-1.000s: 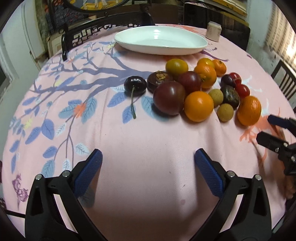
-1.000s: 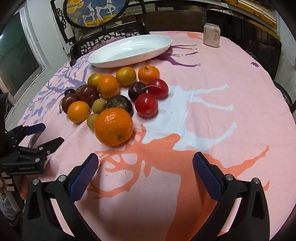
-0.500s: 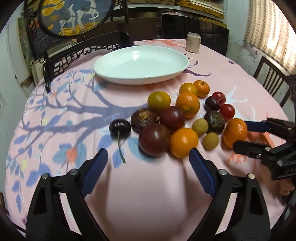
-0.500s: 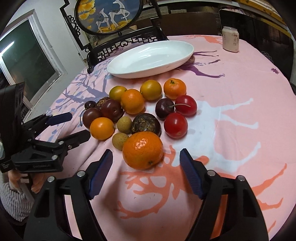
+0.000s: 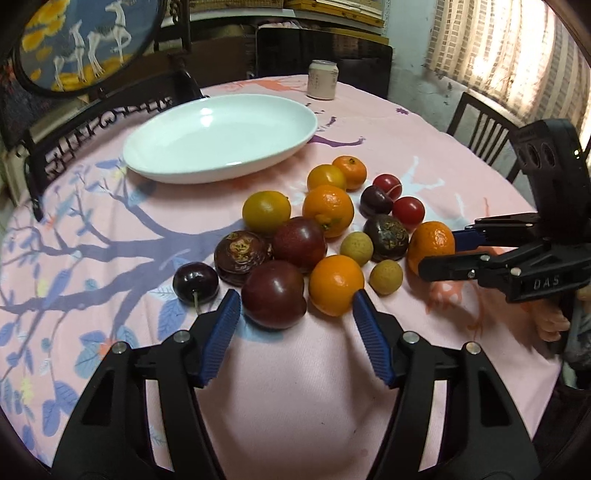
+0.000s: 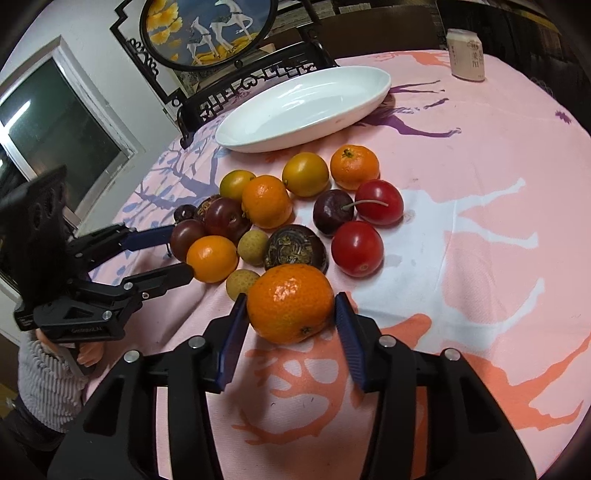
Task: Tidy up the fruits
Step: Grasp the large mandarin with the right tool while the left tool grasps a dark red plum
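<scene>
White dish (image 5: 221, 136), nothing inside

A pale drink can (image 5: 323, 85) stands on the bench's pink patterned cloth (image 5: 369, 125), with dark chairs (image 5: 476, 129) around and a round deer picture (image 6: 210, 29) behind.

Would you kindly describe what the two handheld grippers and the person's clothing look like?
Both the left gripper and the right gripper are black plastic clamps with ribbed blue pads and silver screws. The right one carries raised "DAS" lettering and a black block with three round holes. A grey-and-white striped sleeve shows beside the left one.
</scene>
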